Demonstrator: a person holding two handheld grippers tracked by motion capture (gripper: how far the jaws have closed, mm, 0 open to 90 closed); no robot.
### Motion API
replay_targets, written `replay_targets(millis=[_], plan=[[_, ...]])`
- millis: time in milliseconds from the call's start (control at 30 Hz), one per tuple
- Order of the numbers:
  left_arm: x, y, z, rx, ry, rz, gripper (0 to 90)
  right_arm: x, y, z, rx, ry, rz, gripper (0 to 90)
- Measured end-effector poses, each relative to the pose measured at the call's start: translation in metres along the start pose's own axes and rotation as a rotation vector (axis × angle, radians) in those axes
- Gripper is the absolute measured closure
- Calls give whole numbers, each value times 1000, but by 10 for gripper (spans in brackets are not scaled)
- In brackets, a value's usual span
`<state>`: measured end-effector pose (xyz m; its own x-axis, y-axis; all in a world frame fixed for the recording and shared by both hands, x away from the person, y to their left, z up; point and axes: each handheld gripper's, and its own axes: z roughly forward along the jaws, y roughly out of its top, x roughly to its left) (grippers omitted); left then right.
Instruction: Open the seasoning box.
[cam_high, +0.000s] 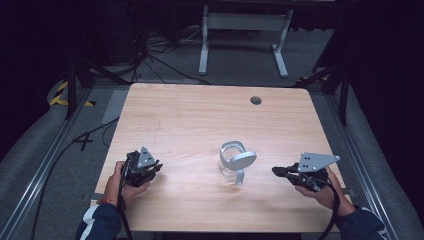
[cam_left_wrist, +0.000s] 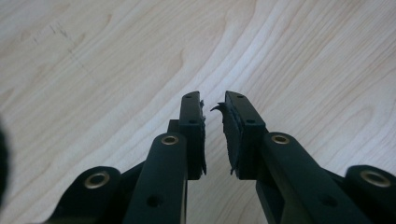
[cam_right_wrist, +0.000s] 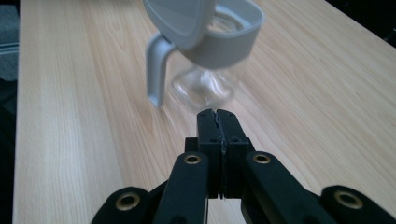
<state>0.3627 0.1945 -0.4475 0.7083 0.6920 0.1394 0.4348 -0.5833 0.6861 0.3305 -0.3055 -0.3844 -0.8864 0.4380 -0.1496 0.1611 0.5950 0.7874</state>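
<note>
We see a wooden table (cam_high: 200, 120) from above. Near the middle of it, a bit toward the person's side, stands a clear glass jug (cam_high: 235, 165) with a grey top. The jug is our landmark for everything else.

The grey lid (cam_high: 243, 159) of the jug is flipped up and tilts to the right. A grey handle (cam_high: 240, 177) hangs down at the front of the jug. In the right gripper view the jug (cam_right_wrist: 205, 51) looks blurry. We can see its grey ring, its raised lid and its handle.

The left gripper (cam_high: 156, 167) is well to the left of the jug, held in the person's left hand (cam_high: 119, 185). It is not touching the jug. In the left gripper view, the left gripper (cam_left_wrist: 214, 107) has its jaws a little bit open, with a thin gap between them. Nothing is in the gap. Bare wood lies under it.

The right gripper (cam_high: 275, 171) is to the right of the jug, held in the person's right hand (cam_high: 322, 192). Its tips point at the jug but stay apart from it. In the right gripper view, the right gripper (cam_right_wrist: 217, 113) has its jaws pressed together, and they hold nothing. The jug stands just past the tips.

Far behind the jug, near the back edge of the table, there is a small dark round hole (cam_high: 256, 100). Past that edge, on the grey floor, stands a white metal frame (cam_high: 244, 37).
</note>
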Motion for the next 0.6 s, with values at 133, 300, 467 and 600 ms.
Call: replay_targets(millis=[133, 300, 467, 600], plan=[[3, -10, 1, -4, -4, -23, 684, -7, -21, -7, 18, -39, 31, 874], [4, -18, 4, 12, -24, -73, 525, -19, -47, -14, 28, -116, 93, 750], [4, -25, 9, 28, -55, -96, 375, -31, -75, -22, 34, -170, 179, 565], [4, -29, 12, -7, -66, -133, 269, -35, -96, -25, 50, -184, 236, 475]])
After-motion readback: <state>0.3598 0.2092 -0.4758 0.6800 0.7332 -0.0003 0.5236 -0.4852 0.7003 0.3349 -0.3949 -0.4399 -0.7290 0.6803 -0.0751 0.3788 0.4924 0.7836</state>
